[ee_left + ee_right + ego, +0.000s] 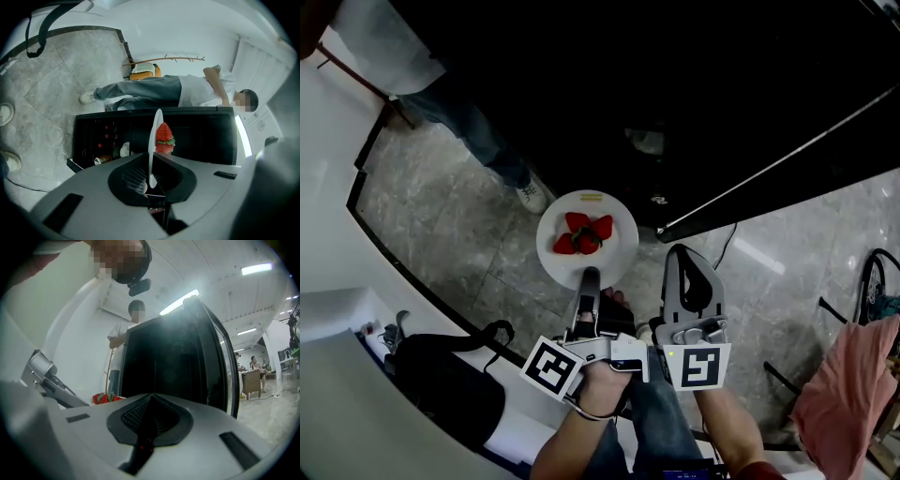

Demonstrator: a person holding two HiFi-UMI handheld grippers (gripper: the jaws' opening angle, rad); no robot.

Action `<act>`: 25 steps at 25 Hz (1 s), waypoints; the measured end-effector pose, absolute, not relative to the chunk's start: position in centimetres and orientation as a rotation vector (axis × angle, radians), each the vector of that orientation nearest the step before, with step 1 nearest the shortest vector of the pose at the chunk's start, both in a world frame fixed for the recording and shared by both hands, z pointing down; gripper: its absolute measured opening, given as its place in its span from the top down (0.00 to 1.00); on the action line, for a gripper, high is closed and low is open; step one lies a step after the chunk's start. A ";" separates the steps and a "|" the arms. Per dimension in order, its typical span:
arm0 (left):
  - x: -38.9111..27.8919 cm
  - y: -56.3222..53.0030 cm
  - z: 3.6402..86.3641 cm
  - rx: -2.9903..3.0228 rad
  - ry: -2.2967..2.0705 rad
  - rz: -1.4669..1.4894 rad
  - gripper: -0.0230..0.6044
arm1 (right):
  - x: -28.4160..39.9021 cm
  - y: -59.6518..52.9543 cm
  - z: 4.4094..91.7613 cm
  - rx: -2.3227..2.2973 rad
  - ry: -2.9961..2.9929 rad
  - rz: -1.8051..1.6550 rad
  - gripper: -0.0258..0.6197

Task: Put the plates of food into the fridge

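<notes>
Right now your left tool (590, 275) is clamped on the near rim of a white plate (614, 258), its jaws drawn in tight on the thin edge. In the left gripper view the plate shows edge-on between them. You hold the plate roughly level in front of the open fridge (675, 94), outside its dark interior and resting on no shelf. Strawberries (584, 234) with green tops lie in a cluster at the middle of the plate. Your right tool (680, 253) hangs just beside the left one, also in front of the fridge and nearer its door (769, 178). Its jaws are pressed together with nothing between them, and it touches neither the plate nor the fridge. The door stands swung open at the fridge's right side as the head view shows it. Inside the fridge, the left gripper view shows a can (102, 160) near one edge of the opening, with a few small red things beside it that are too small to tell. A person (459, 103) in jeans stands at the fridge's left side, one white sneaker (530, 195) on the grey marbled floor (441, 216) close to the fridge's front. A black bag (450, 384) lies well apart from the fridge, on your left.
</notes>
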State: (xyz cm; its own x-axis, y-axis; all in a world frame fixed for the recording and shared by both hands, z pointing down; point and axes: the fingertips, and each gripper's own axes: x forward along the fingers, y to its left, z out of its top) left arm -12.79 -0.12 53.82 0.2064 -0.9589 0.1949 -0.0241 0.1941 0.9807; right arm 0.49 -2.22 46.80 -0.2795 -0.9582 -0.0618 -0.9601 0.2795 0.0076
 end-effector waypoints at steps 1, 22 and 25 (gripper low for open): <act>-13.0 -0.1 53.7 1.161 -1.141 -0.913 0.93 | 0.3 -2.1 46.7 -1.861 2.475 0.069 0.94; -10.8 -9.3 53.3 1.215 -1.156 -0.856 0.93 | 2.3 -3.1 47.8 -1.857 2.507 0.021 0.94; -11.0 -10.4 53.3 1.212 -1.149 -0.859 0.93 | 2.6 -3.0 47.7 -1.855 2.506 0.028 0.94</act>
